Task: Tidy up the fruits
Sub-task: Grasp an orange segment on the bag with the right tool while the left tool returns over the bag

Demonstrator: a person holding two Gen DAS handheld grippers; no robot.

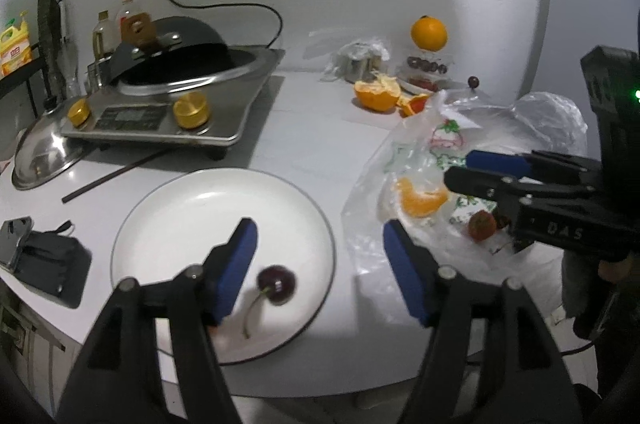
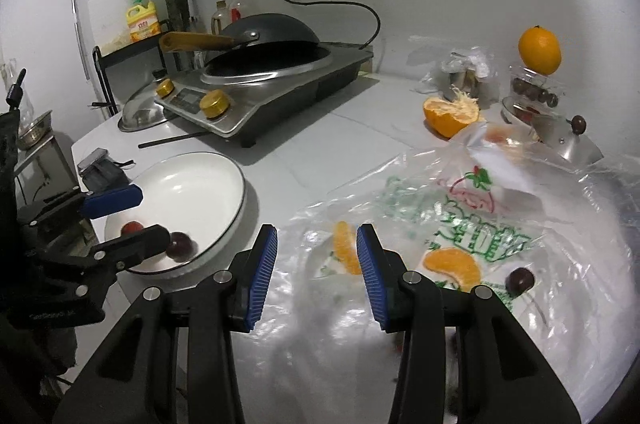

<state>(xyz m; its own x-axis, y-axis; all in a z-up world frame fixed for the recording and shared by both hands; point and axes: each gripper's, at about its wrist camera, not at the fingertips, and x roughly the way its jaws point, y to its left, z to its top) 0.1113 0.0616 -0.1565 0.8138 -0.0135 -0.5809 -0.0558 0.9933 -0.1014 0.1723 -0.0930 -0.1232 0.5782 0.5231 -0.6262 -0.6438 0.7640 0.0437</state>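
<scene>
Two tools are at work, each with blue ribbed pads. The right tool (image 2: pixel 317 266) hangs low over a clear plastic bag (image 2: pixel 460 224) with its jaws apart, an orange segment (image 2: pixel 347 252) standing on edge in the gap between the pads, seemingly untouched. That segment is light, soft and wet-skinned; a judgement is that it wants a gentle squeeze across its broad flanks, since pressure at the thin tips would tear the membrane and let it slip. A second orange segment (image 2: pixel 454 268) lies flat just beside, and a dark cherry (image 2: pixel 520 280) near it; the cherry is small, round, slick and likely to roll, so its stem may be the surer hold. The left tool (image 1: pixel 318 260) is held over a white plate (image 1: pixel 168 220), jaws wide apart and holding nothing, with another cherry (image 1: pixel 277 284) resting on the plate below the gap. A reddish fruit (image 1: pixel 482 225) sits on the bag near the right tool.

The bag is crinkled and slippery and could shift or snag under the pads. The worktop (image 1: pixel 312 139) is pale, smooth and cluttered: an induction cooker (image 1: pixel 160 119) with a wok (image 1: pixel 180 47), a steel lid (image 1: pixel 40 159), a half-peeled orange (image 1: pixel 376 93), a whole orange (image 1: pixel 429 33). White walls carry sockets and trailing cables.
</scene>
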